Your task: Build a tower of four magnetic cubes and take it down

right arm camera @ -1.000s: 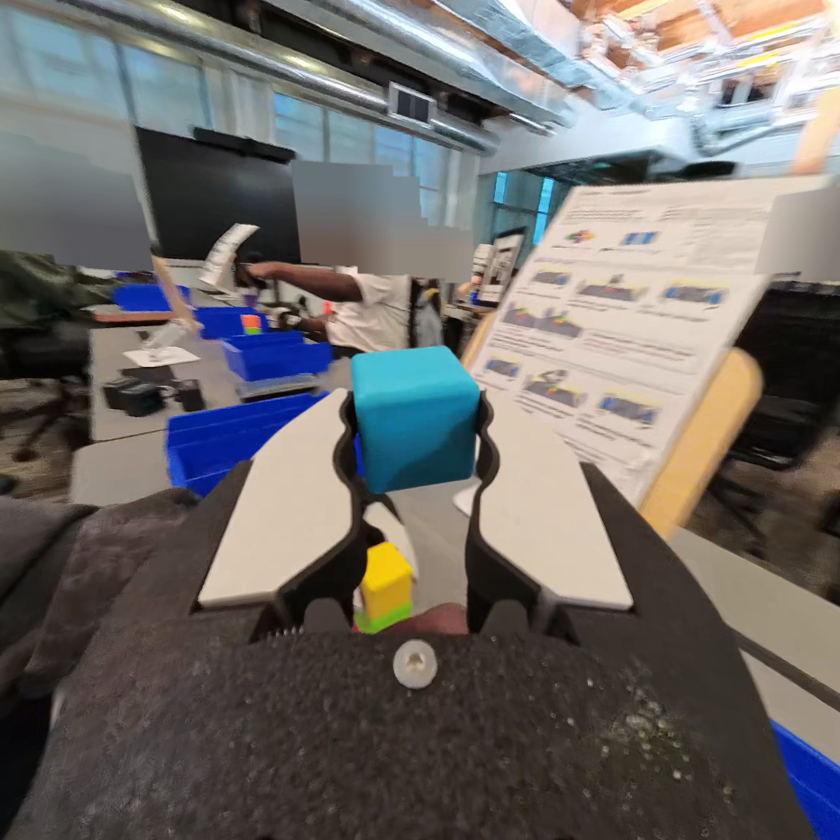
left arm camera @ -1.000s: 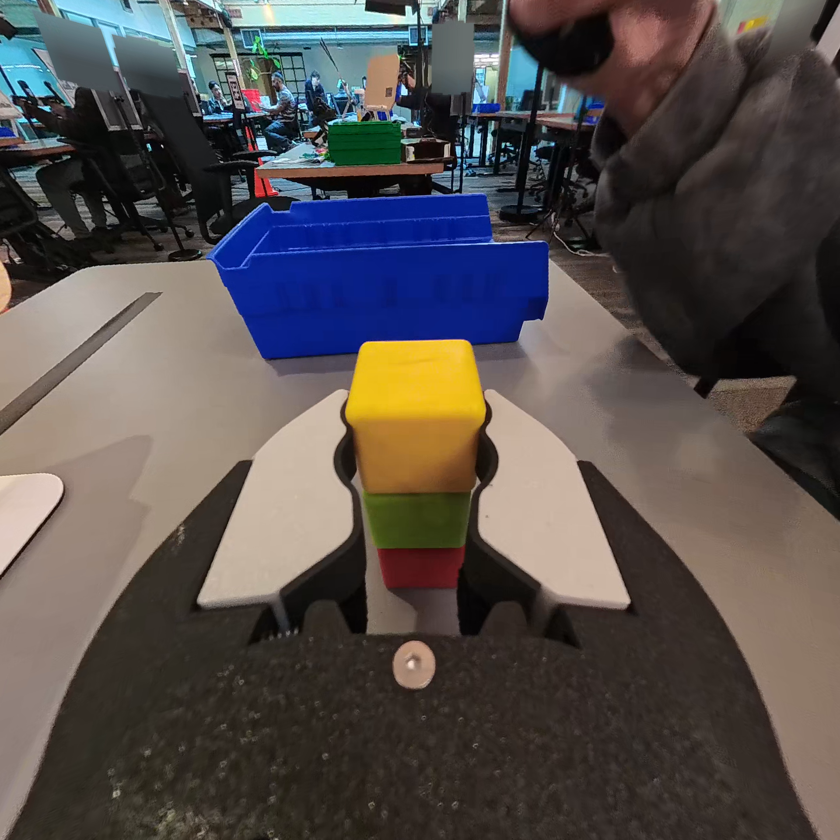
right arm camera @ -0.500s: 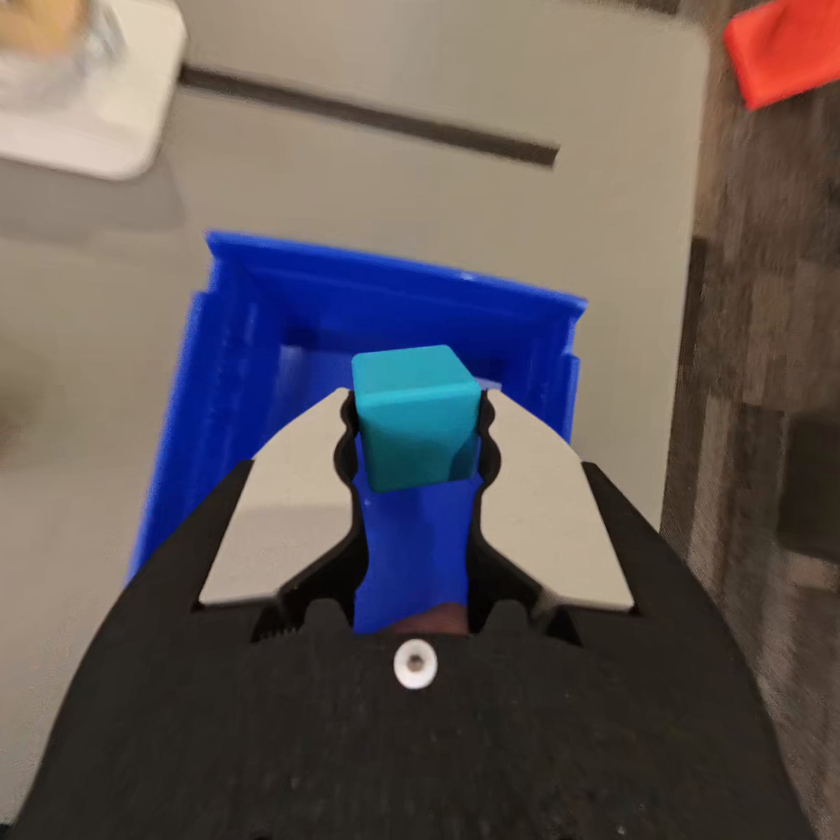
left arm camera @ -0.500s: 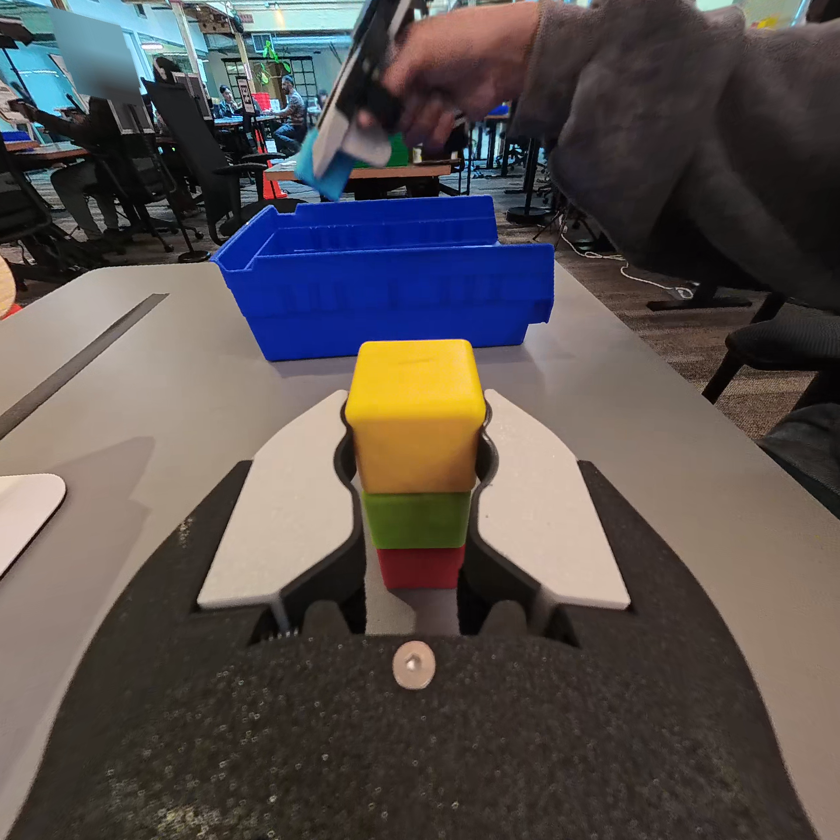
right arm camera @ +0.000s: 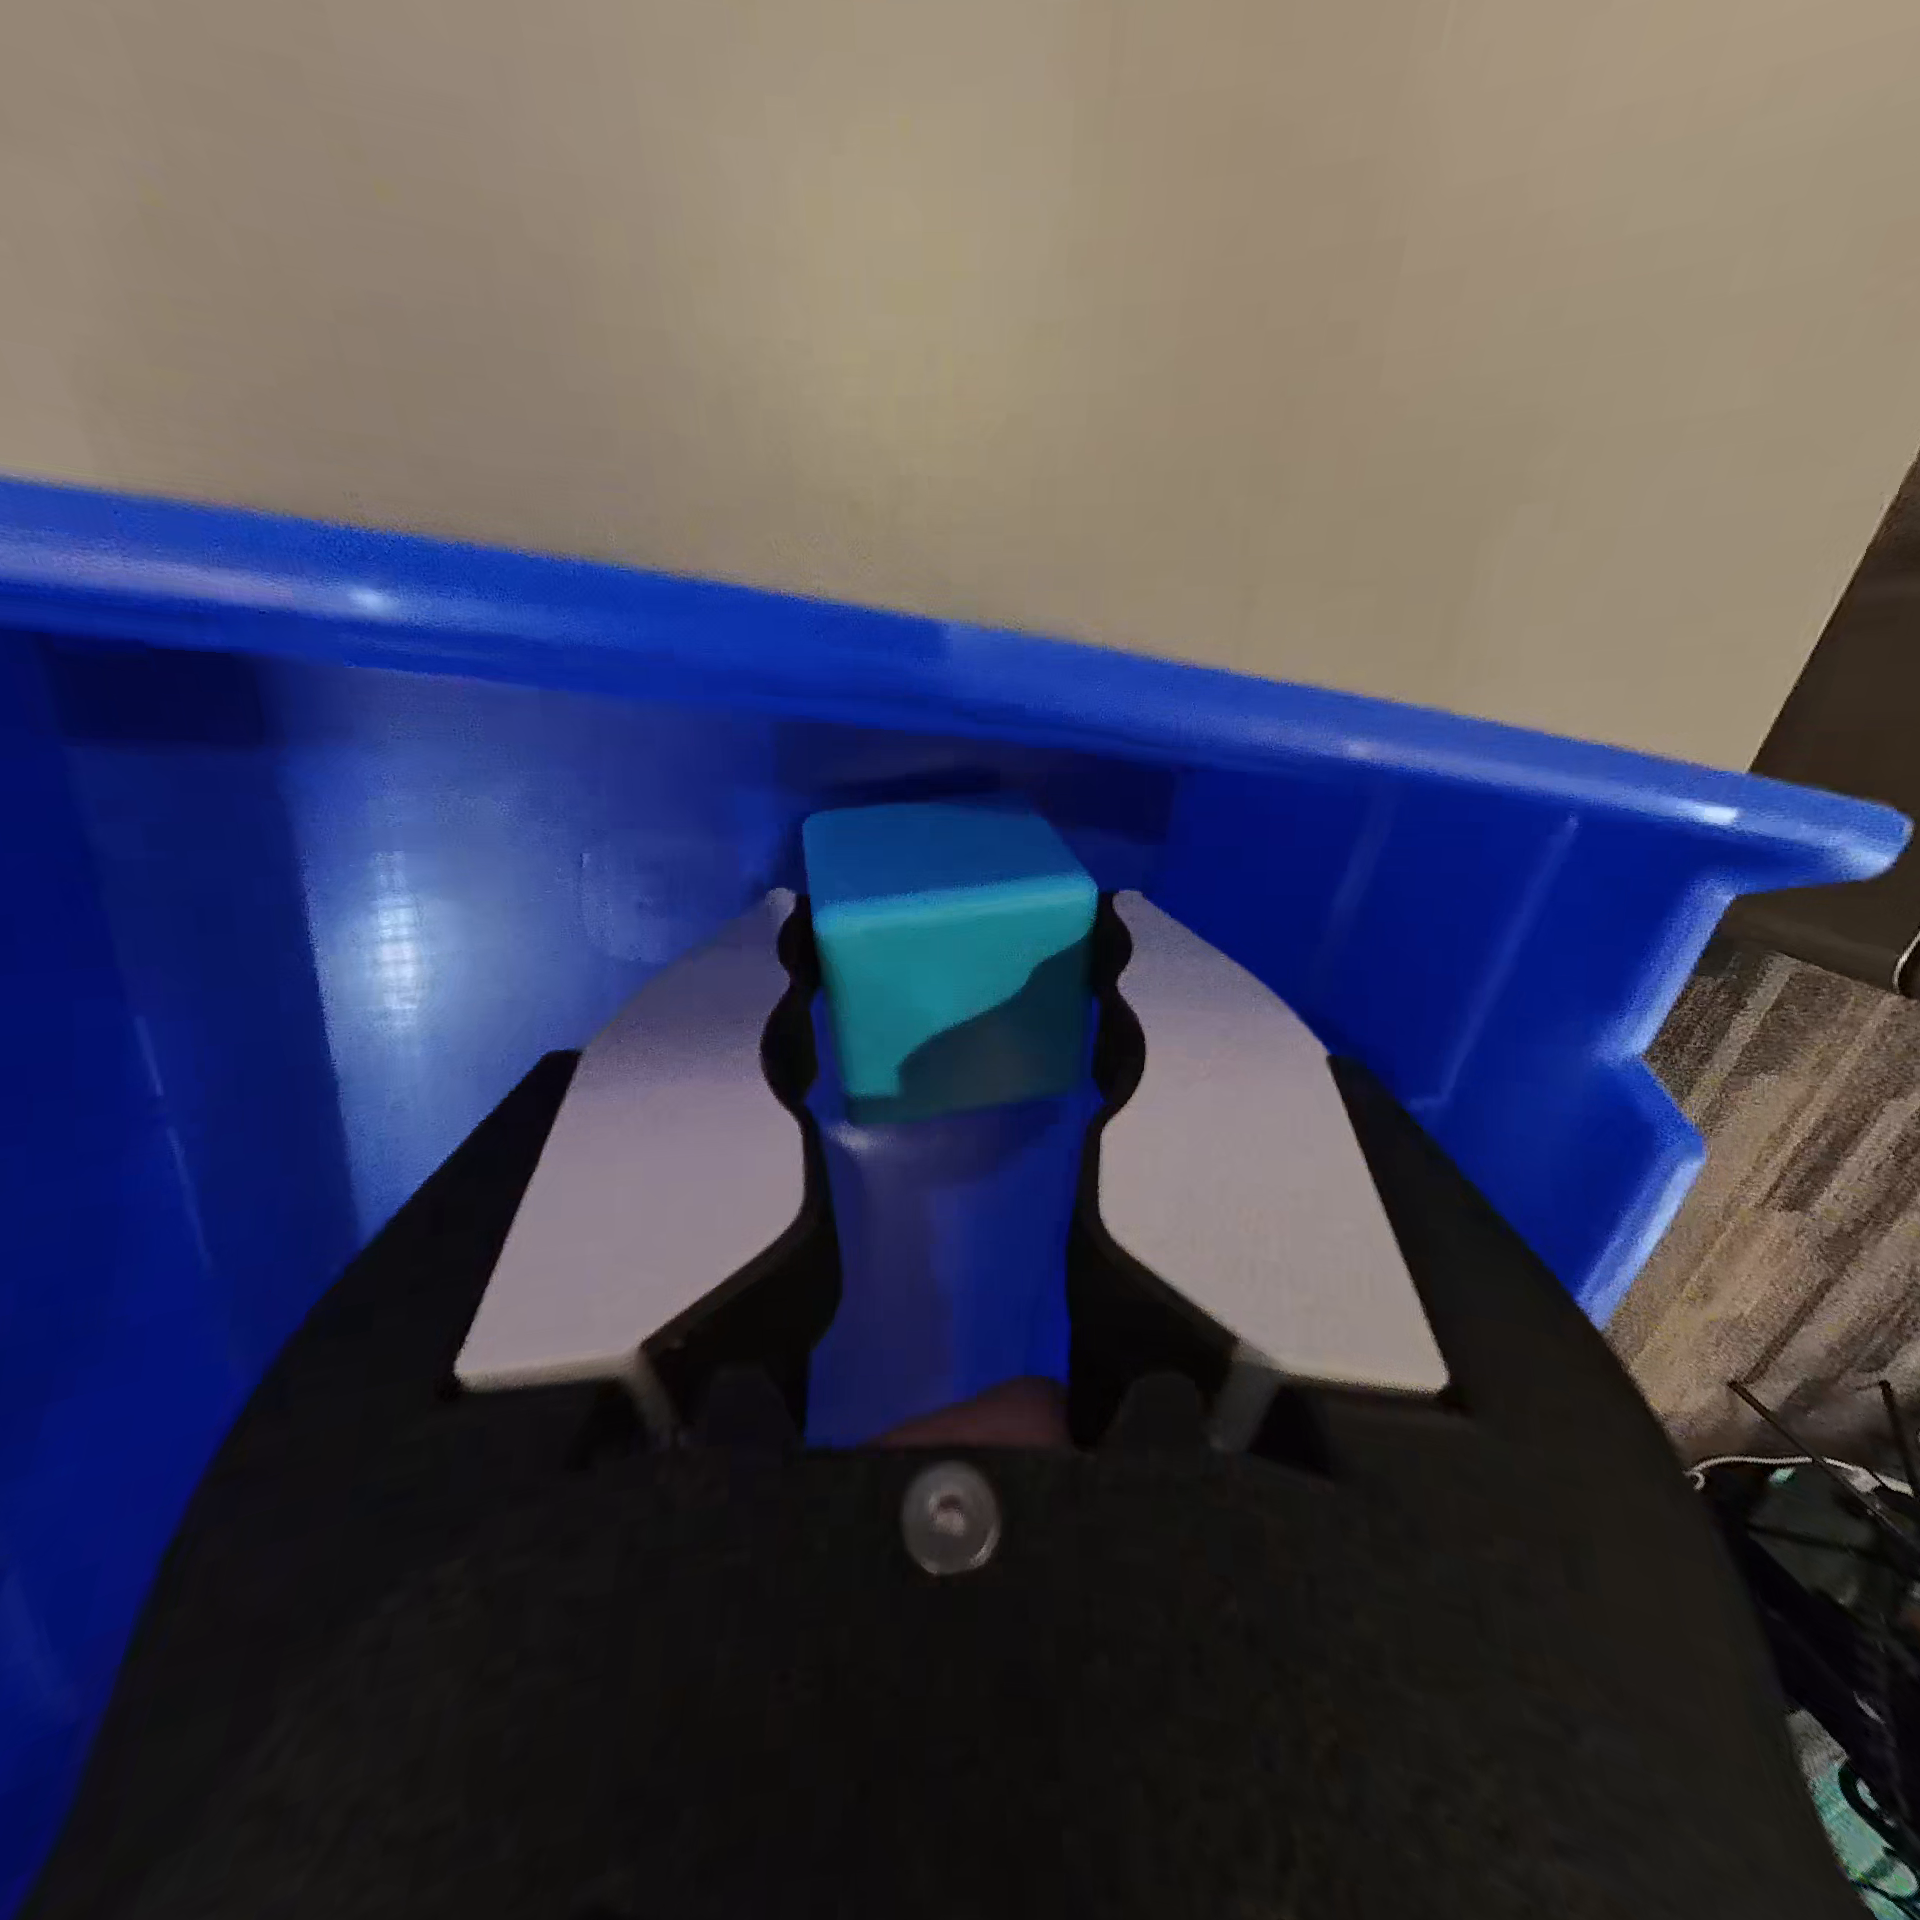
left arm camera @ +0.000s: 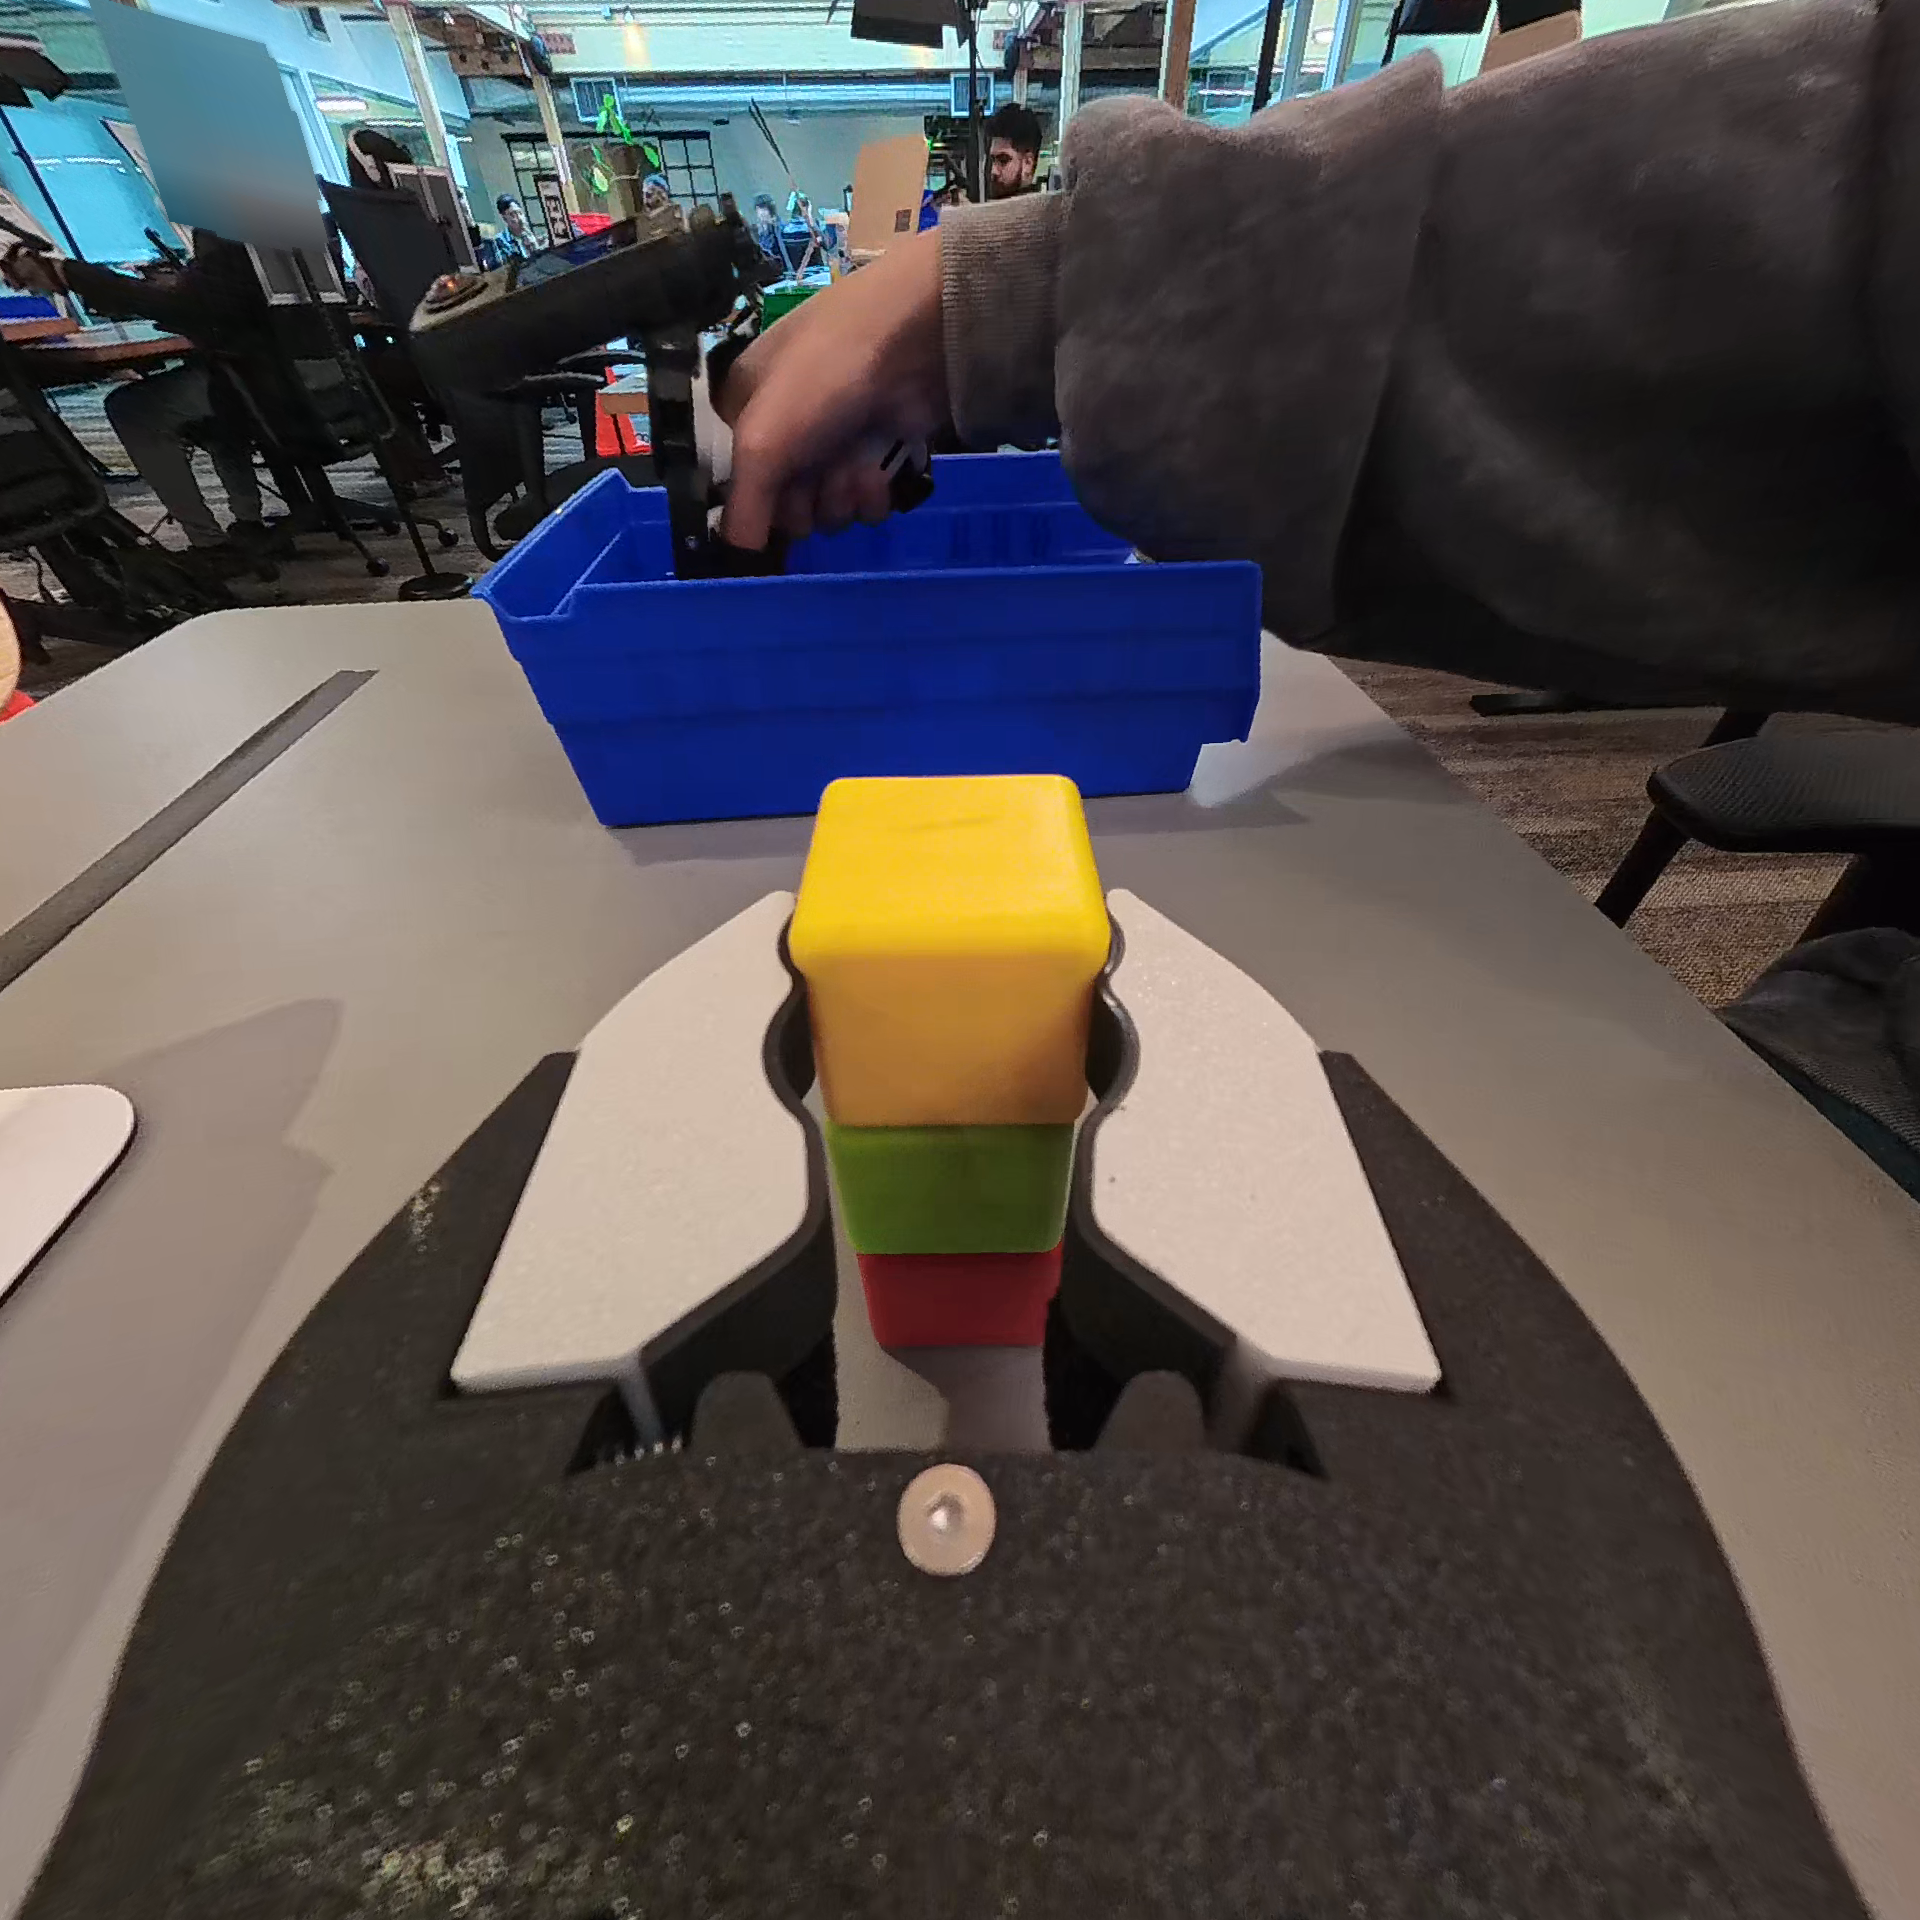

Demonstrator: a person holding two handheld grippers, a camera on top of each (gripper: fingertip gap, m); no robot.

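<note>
In the left wrist view a stack of three cubes stands on the grey table (left arm camera: 312,883): yellow cube (left arm camera: 948,951) on top, green cube (left arm camera: 951,1187) under it, red cube (left arm camera: 961,1299) at the bottom. My left gripper (left arm camera: 948,997) is shut on the yellow cube. My right gripper (right arm camera: 948,987) is shut on a teal cube (right arm camera: 945,951) and holds it low inside the blue bin (right arm camera: 416,935), near its wall. In the left wrist view the right gripper's body (left arm camera: 681,457) reaches down into the bin (left arm camera: 883,686), its tips hidden by the bin wall.
The blue bin stands behind the stack on the table. A person's hand (left arm camera: 831,416) and grey sleeve (left arm camera: 1455,364) stretch over the bin from the right. A white pad (left arm camera: 52,1153) lies at the left edge. A dark slot (left arm camera: 187,800) crosses the table's left side. Chairs and desks stand beyond.
My right gripper has swung away from above the stack and gone down into the blue bin with the teal cube. My left gripper and the three-cube stack have not moved.
</note>
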